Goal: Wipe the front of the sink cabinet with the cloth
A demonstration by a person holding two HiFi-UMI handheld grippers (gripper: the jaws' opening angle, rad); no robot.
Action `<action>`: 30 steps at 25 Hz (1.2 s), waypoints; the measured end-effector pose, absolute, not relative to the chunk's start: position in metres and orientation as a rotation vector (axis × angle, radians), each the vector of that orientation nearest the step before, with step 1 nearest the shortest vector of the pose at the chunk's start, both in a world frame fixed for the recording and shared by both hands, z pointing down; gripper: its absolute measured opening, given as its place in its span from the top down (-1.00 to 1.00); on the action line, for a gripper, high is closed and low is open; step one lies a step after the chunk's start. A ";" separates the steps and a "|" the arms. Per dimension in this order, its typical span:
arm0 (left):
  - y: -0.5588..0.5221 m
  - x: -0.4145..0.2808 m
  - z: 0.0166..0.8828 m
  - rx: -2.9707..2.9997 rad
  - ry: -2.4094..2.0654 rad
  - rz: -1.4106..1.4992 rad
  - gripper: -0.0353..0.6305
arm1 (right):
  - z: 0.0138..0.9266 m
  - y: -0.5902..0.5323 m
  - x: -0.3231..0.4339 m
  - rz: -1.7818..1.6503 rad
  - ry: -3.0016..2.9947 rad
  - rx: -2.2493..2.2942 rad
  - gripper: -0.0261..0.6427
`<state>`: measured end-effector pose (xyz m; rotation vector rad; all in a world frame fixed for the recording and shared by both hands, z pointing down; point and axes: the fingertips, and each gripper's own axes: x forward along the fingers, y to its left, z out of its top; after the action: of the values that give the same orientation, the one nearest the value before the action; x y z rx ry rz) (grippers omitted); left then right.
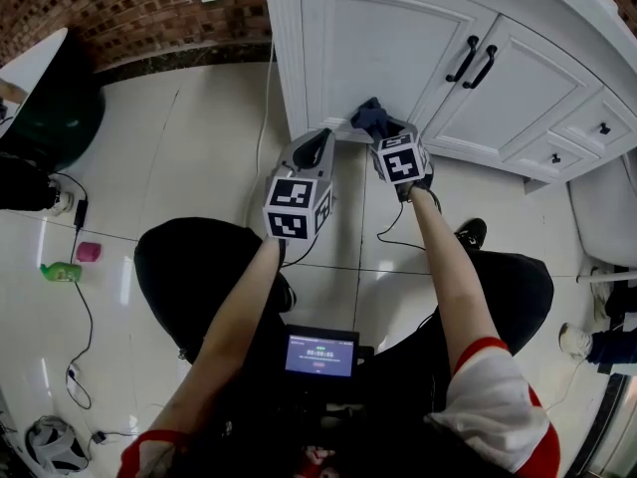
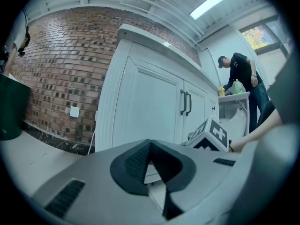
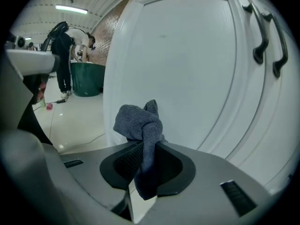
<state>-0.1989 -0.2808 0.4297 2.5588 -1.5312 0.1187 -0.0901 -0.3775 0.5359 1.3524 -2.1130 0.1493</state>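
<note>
The white sink cabinet stands ahead, with panelled doors and black handles. My right gripper is shut on a bunched dark blue-grey cloth, held low against the left door near its bottom rail. In the right gripper view the cloth sticks up from the shut jaws right in front of the door panel. My left gripper hangs just left of it by the cabinet's lower left corner, shut and holding nothing. In the left gripper view the cabinet rises ahead, with the right gripper's marker cube beside it.
A brick wall runs behind the glossy white tiled floor. A dark green bin stands far left, with cables, a pink item and a green item on the floor. Another person works at the far end.
</note>
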 end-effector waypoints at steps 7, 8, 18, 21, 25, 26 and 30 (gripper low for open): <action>-0.290 -0.185 0.438 2.556 -1.521 0.136 0.79 | 0.577 -0.370 -0.076 0.235 -2.057 1.290 0.65; -0.291 -0.183 0.438 2.559 -1.518 0.137 0.79 | 0.570 -0.370 -0.076 0.227 -2.071 1.295 0.65; -0.302 -0.155 0.423 2.552 -1.504 0.056 0.79 | 0.420 -0.371 -0.058 0.039 -2.235 1.425 0.65; -0.297 -0.143 0.418 2.564 -1.479 0.053 0.79 | 0.358 -0.367 -0.044 -0.032 -2.269 1.479 0.65; -0.284 -0.130 0.416 2.595 -1.438 0.079 0.79 | 0.287 -0.358 -0.024 -0.151 -2.289 1.520 0.65; -0.281 -0.127 0.415 2.608 -1.427 0.090 0.79 | 0.270 -0.357 -0.018 -0.178 -2.292 1.535 0.65; -0.266 -0.118 0.413 2.658 -1.393 0.141 0.79 | 0.215 -0.355 0.008 -0.242 -2.288 1.632 0.65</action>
<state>-0.1182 -0.2662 0.4133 2.6581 -1.3935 0.1409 0.0084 -0.3550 0.2145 1.6319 -2.2880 -0.2417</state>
